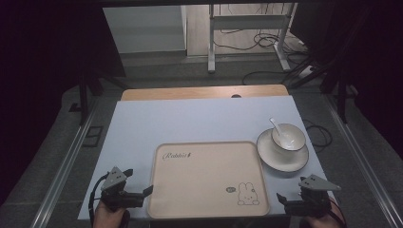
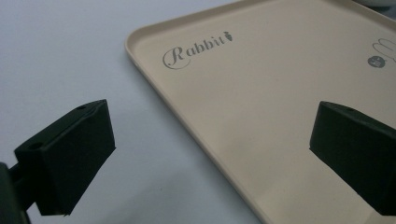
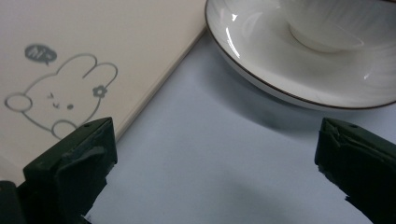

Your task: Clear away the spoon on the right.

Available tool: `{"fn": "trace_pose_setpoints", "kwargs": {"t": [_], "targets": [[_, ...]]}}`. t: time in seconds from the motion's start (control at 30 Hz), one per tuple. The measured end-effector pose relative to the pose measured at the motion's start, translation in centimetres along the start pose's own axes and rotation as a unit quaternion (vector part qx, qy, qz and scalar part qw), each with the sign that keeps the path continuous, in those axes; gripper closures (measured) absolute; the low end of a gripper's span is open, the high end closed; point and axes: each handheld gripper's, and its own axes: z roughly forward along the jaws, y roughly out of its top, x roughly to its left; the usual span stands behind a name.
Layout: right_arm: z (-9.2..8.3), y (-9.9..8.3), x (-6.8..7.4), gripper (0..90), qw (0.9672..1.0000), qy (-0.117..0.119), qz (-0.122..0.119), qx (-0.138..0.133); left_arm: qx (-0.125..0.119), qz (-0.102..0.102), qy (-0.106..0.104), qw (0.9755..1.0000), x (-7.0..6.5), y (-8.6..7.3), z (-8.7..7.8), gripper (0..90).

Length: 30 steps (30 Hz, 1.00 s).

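A beige tray [image 1: 199,190] with a "Rabbit" word and a bunny drawing lies at the front middle of the white table. My left gripper [image 1: 142,192] sits at the tray's left front edge, open and holding nothing; in the left gripper view its jaws straddle the tray's rim [image 2: 187,126]. My right gripper [image 1: 284,199] is open at the tray's right front corner, holding nothing. Its view shows the bunny drawing [image 3: 60,100] and a white plate [image 3: 261,60]. The plate [image 1: 268,154] bears a white bowl [image 1: 294,140] with a spoon [image 1: 276,126] in it.
The white table top [image 1: 190,121] runs back to a wooden strip [image 1: 199,92]. Beyond it on the floor stand a metal frame [image 1: 211,42] and loose cables [image 1: 266,40]. Dark curtains hang on both sides.
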Motion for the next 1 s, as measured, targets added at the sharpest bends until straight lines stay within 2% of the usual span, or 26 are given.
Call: {"fn": "trace_pose_setpoints", "kwargs": {"t": [0.07, 0.1, 0.13, 0.27, 0.4, 0.63, 0.83, 1.0], "targets": [[0.00, -0.02, -0.17, 0.0, 1.0000, 0.001, 0.008, -0.001, 0.002, 0.002, 0.001, 1.0000, -0.04, 0.01, 0.03, 0.0], [-0.08, -0.05, -0.38, 0.0, 0.9998, 0.004, 0.019, -0.004, 0.006, 0.006, 0.002, 1.0000, -0.13, 0.03, 0.10, 0.0], [-0.23, -0.11, -0.68, 0.0, 0.9993, -0.004, 0.034, -0.012, 0.012, 0.016, 0.003, 0.9998, -0.33, 0.08, 0.20, 0.0], [-0.03, -0.03, -0.56, 0.0, 0.9996, -0.007, 0.028, -0.003, 0.019, 0.030, 0.004, 0.9994, -0.62, 0.13, 0.36, 0.0], [0.14, 0.04, -0.47, 0.0, 0.9997, -0.007, 0.023, 0.006, 0.020, 0.030, 0.002, 0.9994, -0.59, 0.14, 0.37, 0.1], [0.01, -0.06, -0.92, 0.0, 0.9991, -0.001, 0.043, -0.001, 0.022, 0.032, -0.001, 0.9992, -0.60, 0.15, 0.40, 0.4], [-0.01, -0.03, -0.93, 0.0, 0.9991, 0.002, 0.042, -0.005, 0.021, 0.031, -0.002, 0.9993, -0.56, 0.15, 0.38, 0.4], [-0.04, 0.12, -0.97, 0.0, 0.9990, 0.002, 0.039, -0.020, 0.021, 0.031, -0.002, 0.9993, -0.56, 0.15, 0.39, 0.4]]}}
